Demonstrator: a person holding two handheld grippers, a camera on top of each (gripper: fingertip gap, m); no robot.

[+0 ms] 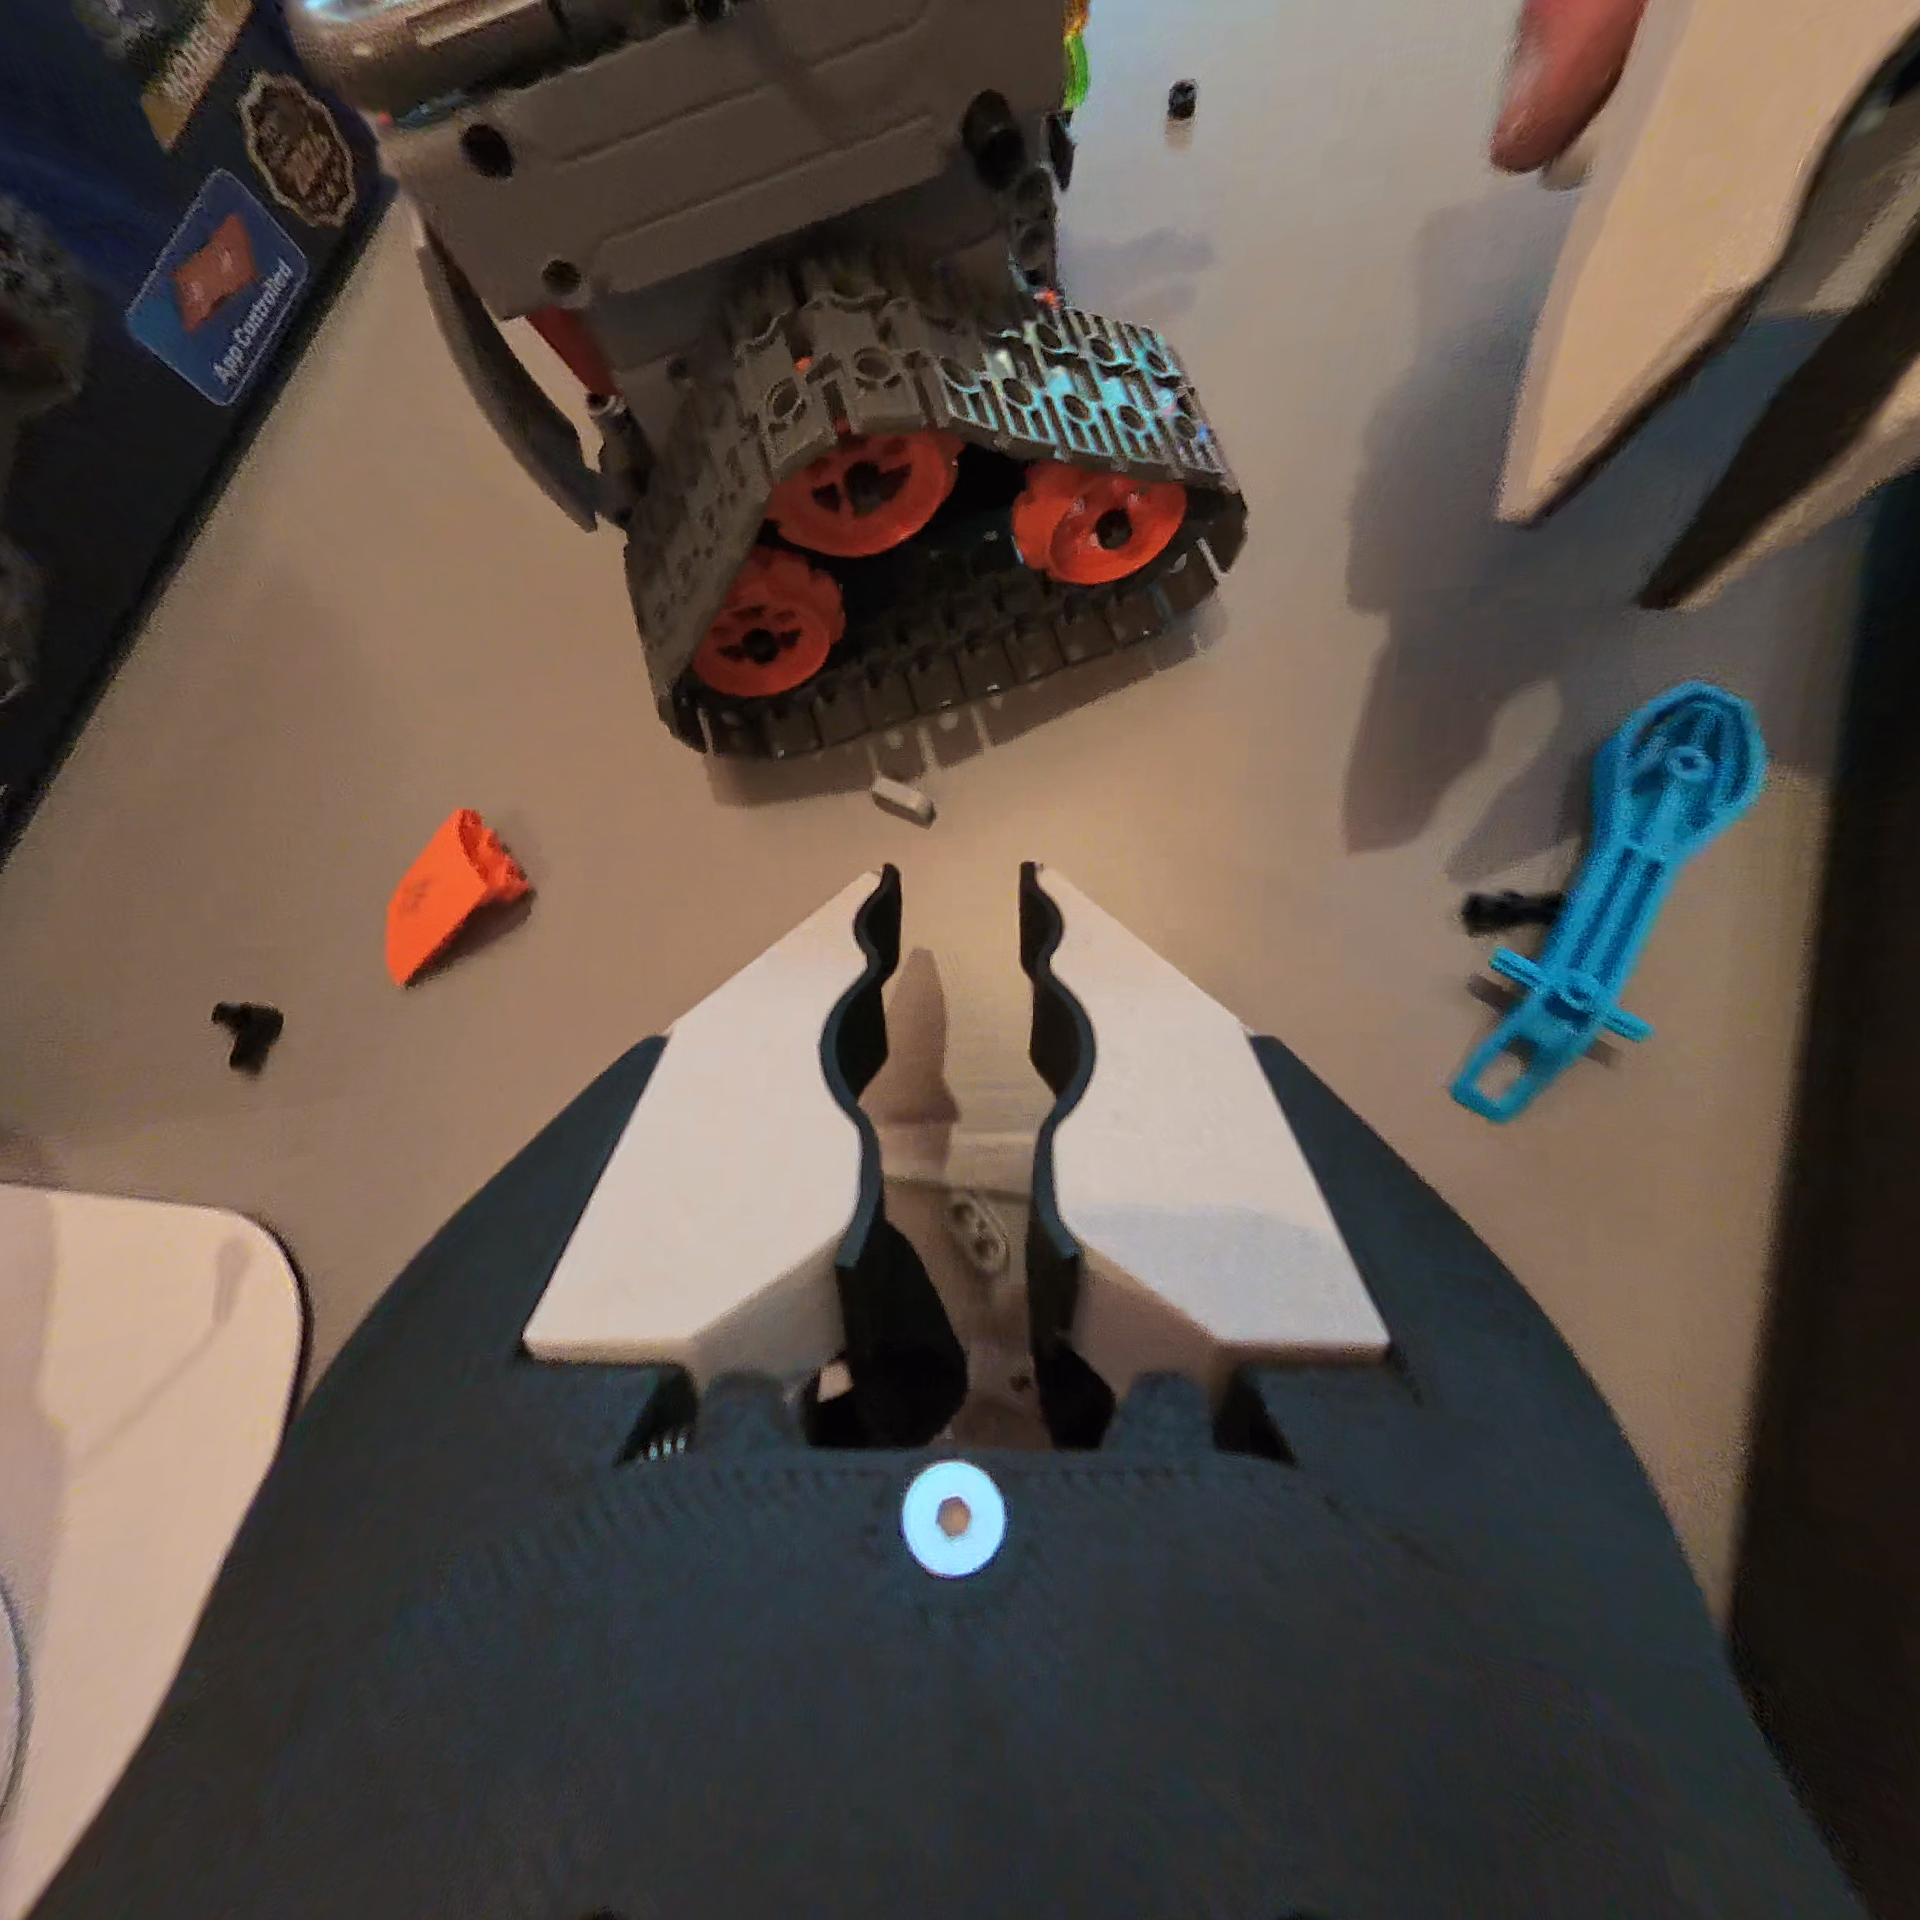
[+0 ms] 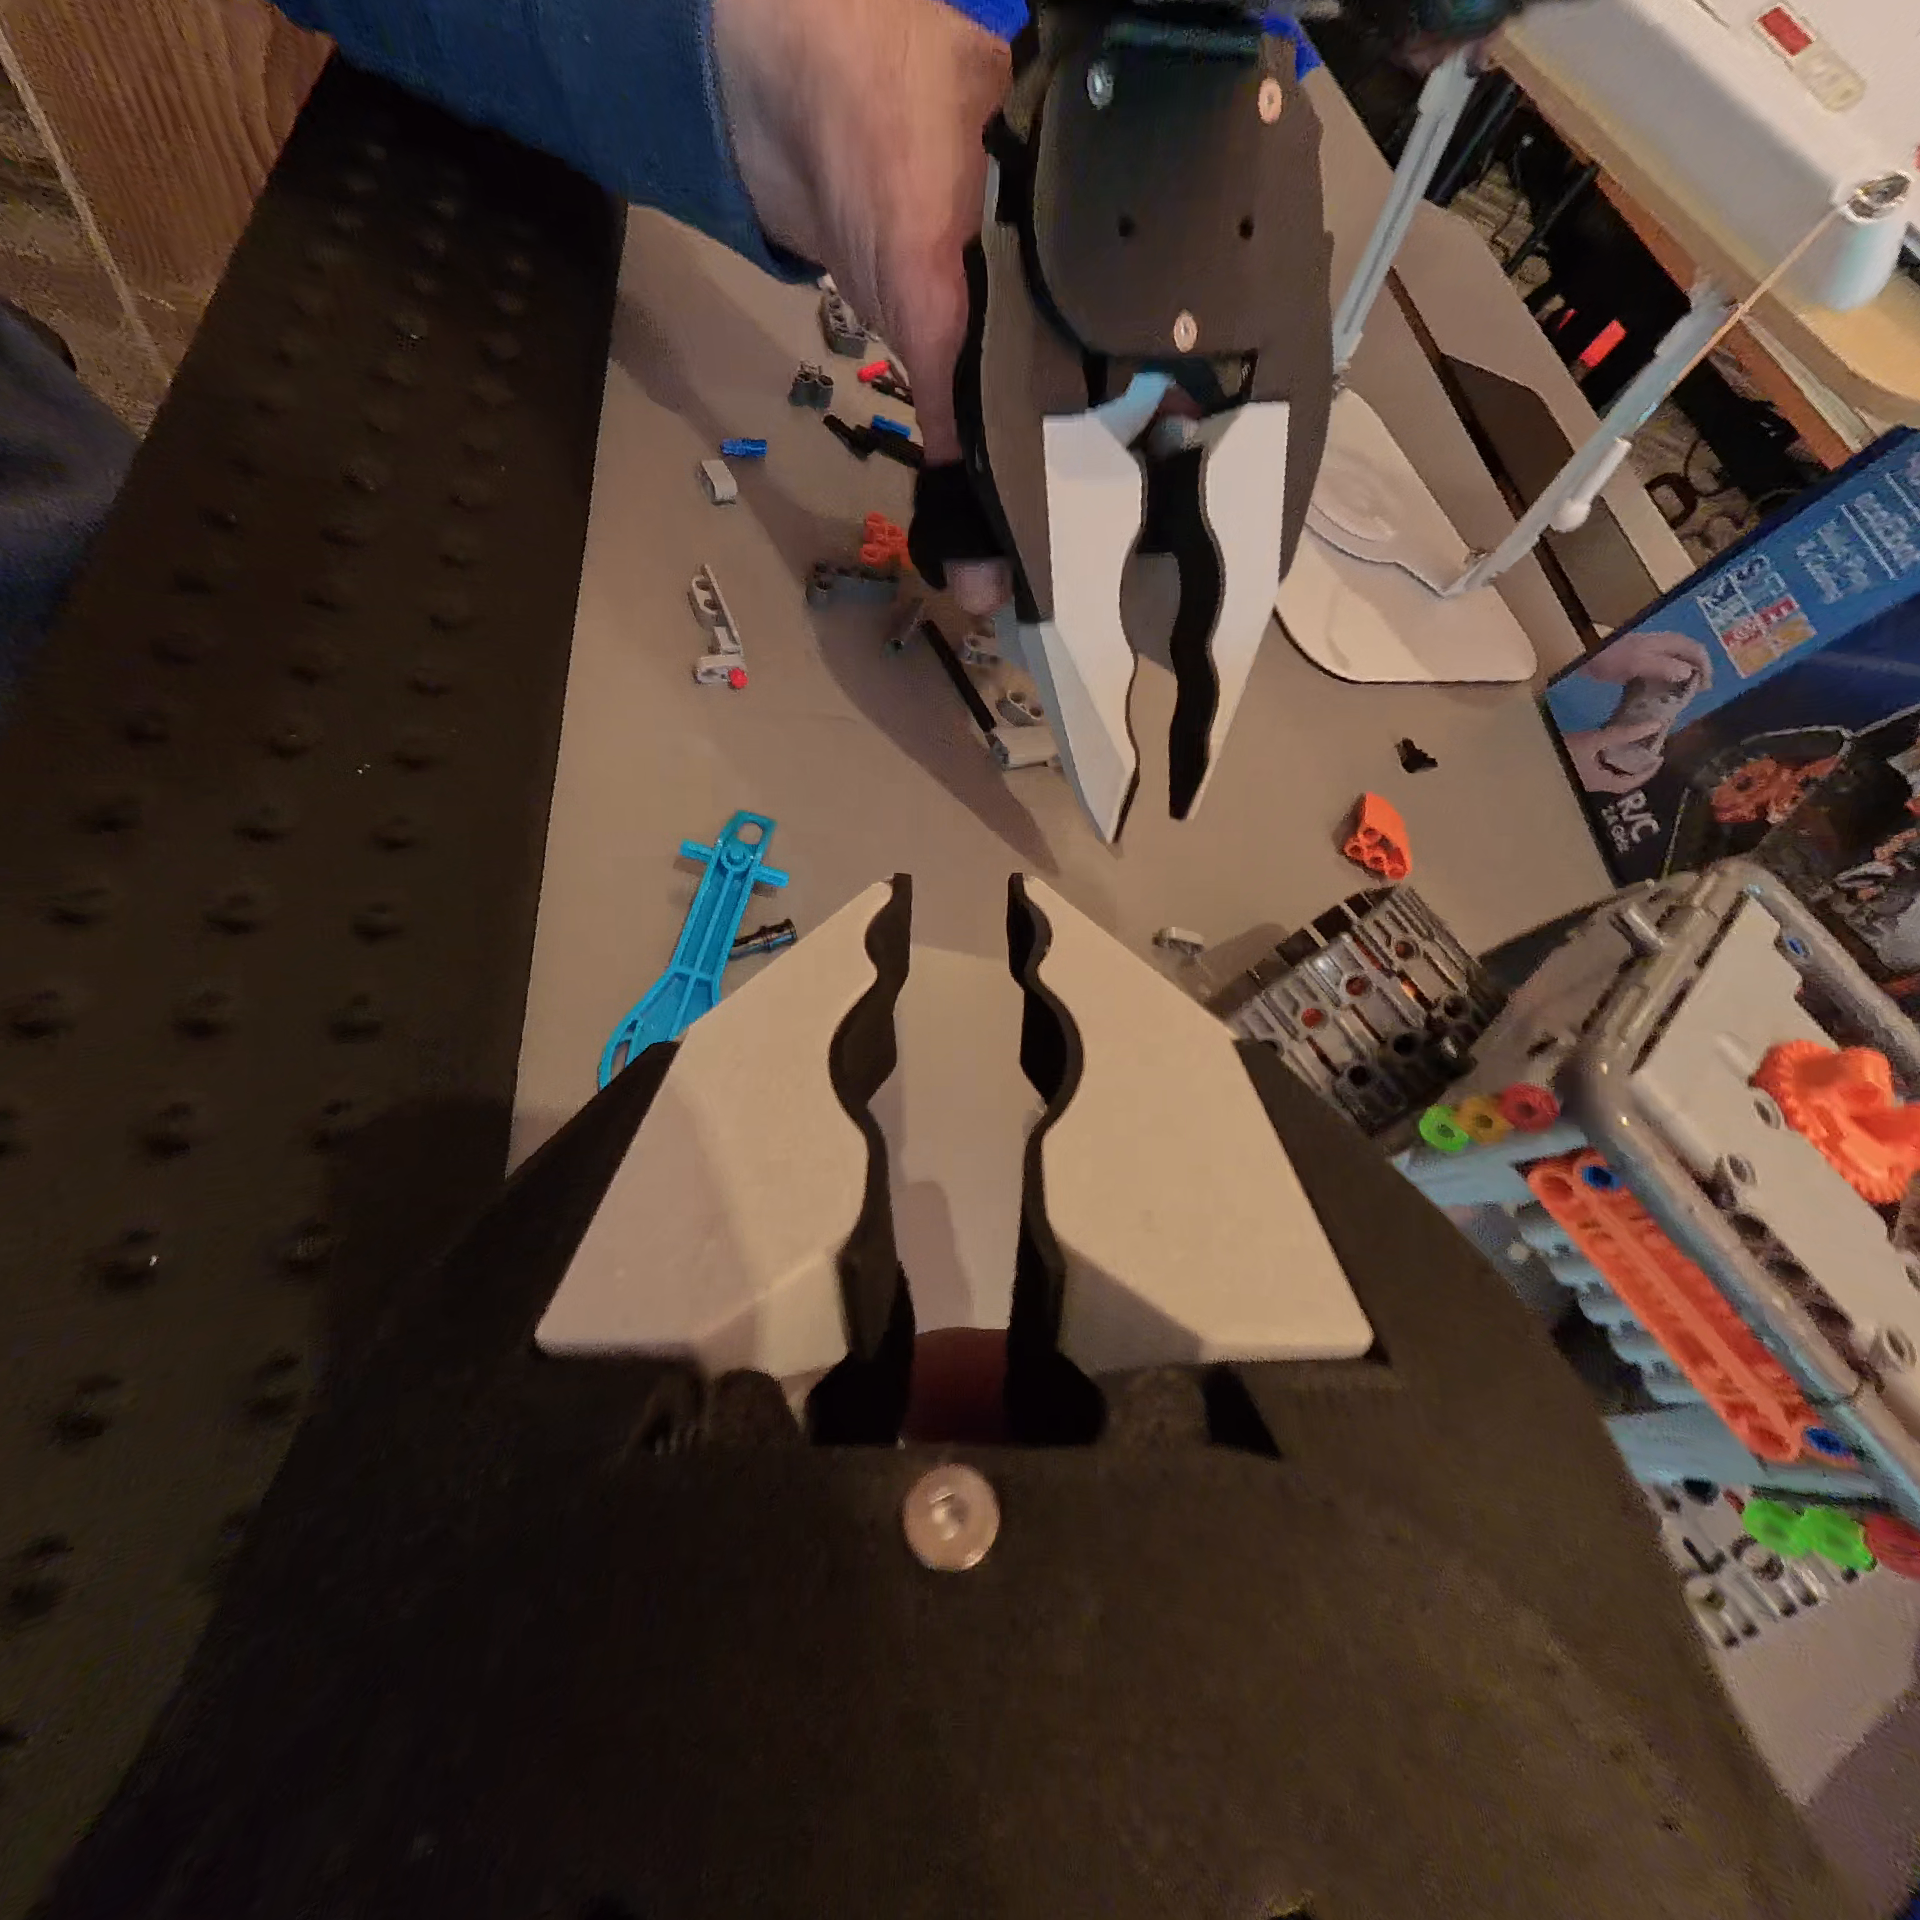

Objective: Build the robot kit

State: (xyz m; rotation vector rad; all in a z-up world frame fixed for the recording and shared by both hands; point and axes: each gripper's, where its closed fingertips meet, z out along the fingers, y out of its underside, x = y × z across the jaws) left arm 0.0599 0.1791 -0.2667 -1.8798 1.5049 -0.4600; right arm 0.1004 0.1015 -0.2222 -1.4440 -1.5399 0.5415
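Note:
My left gripper point(image 1: 958, 878) is open by a narrow gap and holds nothing. It hovers over the grey table, just short of a small grey piece point(image 1: 902, 805) and a grey tracked brick-built vehicle point(image 1: 935, 540) with orange wheels. My right gripper point(image 2: 958, 888) is also open by a narrow gap and empty. It points at the left gripper point(image 2: 1143, 810), which a hand point(image 2: 862, 156) holds tip-down ahead of it. A blue plastic tool point(image 2: 707, 945) lies to the right gripper's left, the vehicle point(image 2: 1361, 1018) to its right. The right gripper shows at the top right of the left wrist view point(image 1: 1714, 260).
An orange wedge piece point(image 1: 452, 894), black pins point(image 1: 247, 1029) and the blue tool point(image 1: 1621, 894) lie around the left gripper. A blue product box point(image 2: 1766, 675), a white lamp base point(image 2: 1382, 603), loose small parts point(image 2: 727, 623) and a black perforated board point(image 2: 260, 727) border the table. One gripper's finger ends stand about 10 cm off the other's.

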